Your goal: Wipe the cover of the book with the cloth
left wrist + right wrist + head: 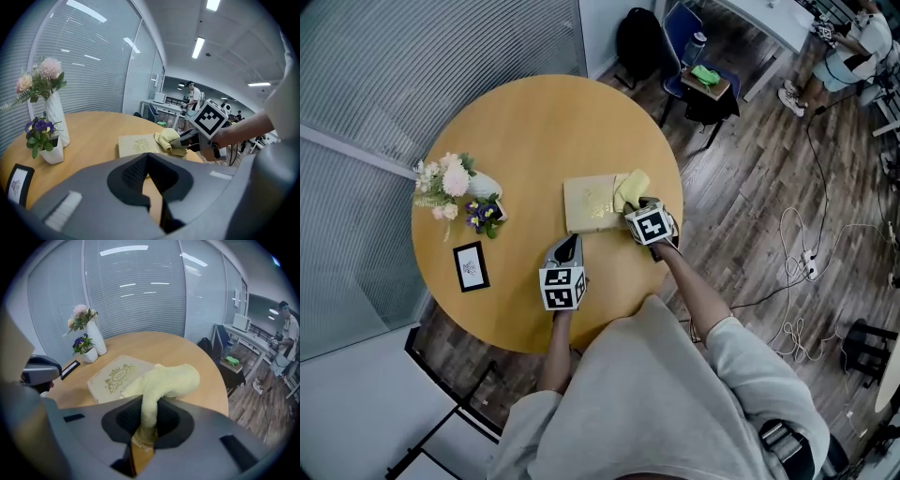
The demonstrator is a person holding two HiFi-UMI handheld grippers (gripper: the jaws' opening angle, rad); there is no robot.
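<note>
- vase (484, 185) of pink and white flowers and a small pot (485, 217) of purple flowers stand left of the book, well apart from it.
- black-framed card (471, 266) lies flat, left of the book and nearer the person than the flowers.
- nothing stands between the book and either gripper.
- book (592, 202): pale cream, with a gold emblem on its cover. it lies flat and closed near the table's right edge.
- cloth (633, 187): pale yellow. it is draped over the book's right side, and its loose end rests on the cover.
- right gripper (636, 214): just right of the book. its jaws are pinched on one end of the cloth, which rises from them and folds over onto the cover.
- left gripper (568, 251): just short of the book's near left corner, over bare table. its jaws are drawn close with only a thin slit between them, and nothing is held.
- table (534, 131): round, with a light wood top.
- a wall of glass with closed blinds runs to the left of the book.
- the floor is dark wood plank. right of the book, cables (797, 244) trail across it.
- beyond the book stand a chair (701, 94) with something green on it and a black backpack (637, 42).
- far beyond the book, a person stands by white desks.
</note>
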